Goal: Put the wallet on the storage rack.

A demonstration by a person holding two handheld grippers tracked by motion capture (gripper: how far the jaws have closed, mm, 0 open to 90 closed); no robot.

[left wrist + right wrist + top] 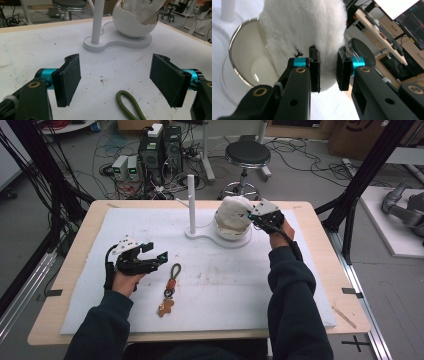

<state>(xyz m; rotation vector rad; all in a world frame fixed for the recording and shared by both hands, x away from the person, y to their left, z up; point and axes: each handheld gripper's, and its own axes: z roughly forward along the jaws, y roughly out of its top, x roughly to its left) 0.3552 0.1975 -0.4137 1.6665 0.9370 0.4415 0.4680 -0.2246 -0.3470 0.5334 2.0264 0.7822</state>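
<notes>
A white plush toy (234,213) sits partly inside the egg-shaped white bowl (233,233) on a white stand with an upright post (191,203). My right gripper (253,215) is shut on the plush toy (312,32) at its right side, the jaws pinching its fur above the bowl (244,67). My left gripper (156,253) hovers open over the mat at the left, nothing between its jaws. A keychain (170,290) with an olive cord loop (128,106), a red bead and a tan figure lies just right of it. The bowl (131,25) and post (97,22) stand beyond the left gripper (117,82).
A white mat (225,285) covers the wooden table (75,270). Behind the table are a black stool (247,155), computer boxes and tangled cables on the floor. Black frame struts stand at both sides.
</notes>
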